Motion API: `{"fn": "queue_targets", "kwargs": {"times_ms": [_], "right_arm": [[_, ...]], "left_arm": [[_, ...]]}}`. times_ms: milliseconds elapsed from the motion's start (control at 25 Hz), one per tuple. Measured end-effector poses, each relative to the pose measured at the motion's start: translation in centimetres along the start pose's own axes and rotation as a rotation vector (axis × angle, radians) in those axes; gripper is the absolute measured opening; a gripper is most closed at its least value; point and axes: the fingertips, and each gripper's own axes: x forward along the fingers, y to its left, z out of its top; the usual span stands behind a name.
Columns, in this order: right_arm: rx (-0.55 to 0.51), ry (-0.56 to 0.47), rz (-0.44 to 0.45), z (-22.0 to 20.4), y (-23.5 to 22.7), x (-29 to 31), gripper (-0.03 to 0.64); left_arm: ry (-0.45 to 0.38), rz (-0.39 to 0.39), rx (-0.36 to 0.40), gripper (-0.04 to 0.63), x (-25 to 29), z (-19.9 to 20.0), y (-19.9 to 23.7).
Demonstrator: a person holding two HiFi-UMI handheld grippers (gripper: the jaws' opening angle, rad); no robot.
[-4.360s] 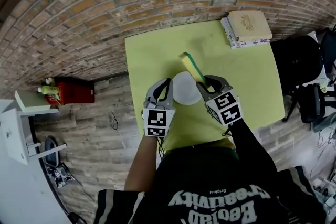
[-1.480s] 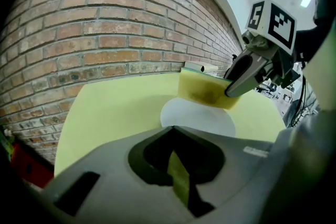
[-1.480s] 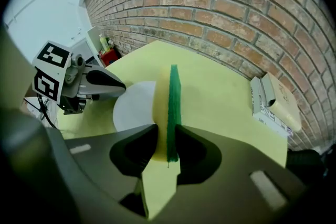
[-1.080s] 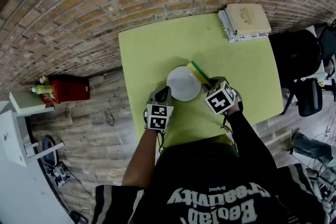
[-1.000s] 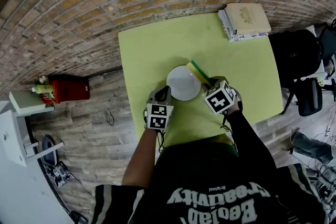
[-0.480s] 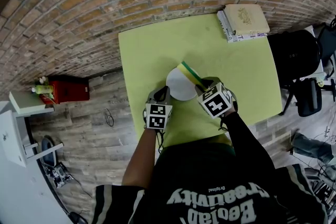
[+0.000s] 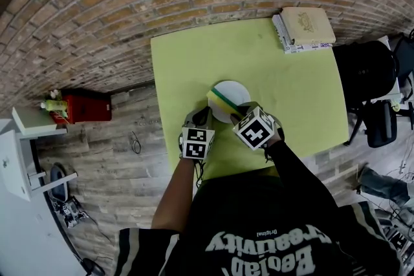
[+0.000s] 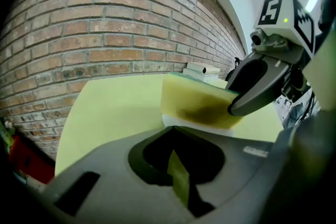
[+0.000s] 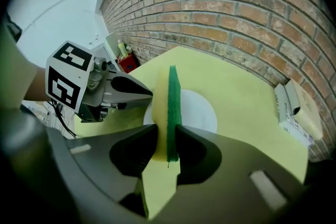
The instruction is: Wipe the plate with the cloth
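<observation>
Since a plate (image 7: 239,94) would skid under rubbing, the left gripper (image 7: 202,115) sits at its near-left rim. Its jaws are drawn in and seemingly pinch that rim to steady it. Just to the right, the right gripper (image 7: 237,116) is clamped tight on a yellow sponge (image 7: 220,100) with a green scouring face. The sponge stands on edge, so its long side meets the plate's left part. The plate lies toward the desk's (image 7: 187,55) near edge, and books (image 7: 304,29) lie at the far right corner.
</observation>
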Motion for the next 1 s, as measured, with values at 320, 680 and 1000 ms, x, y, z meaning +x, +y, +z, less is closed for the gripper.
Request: {"fn": "queue_targets", "kwargs": {"times_ms": [320, 680, 1000], "right_arm": [[-0.012, 0.031, 0.009, 0.1, 0.3, 0.5, 0.12], [-0.049, 0.033, 0.009, 0.3, 1.3, 0.4, 0.12], [0.012, 0.047, -0.036, -0.8, -0.5, -0.2, 0.117]], "left_arm": [[0.004, -0.039, 0.053, 0.008, 0.3, -0.4, -0.6], [0.022, -0.032, 0.049, 0.008, 0.2, -0.3, -0.6], [0.028, -0.032, 0.049, 0.008, 0.2, -0.2, -0.6]]}}
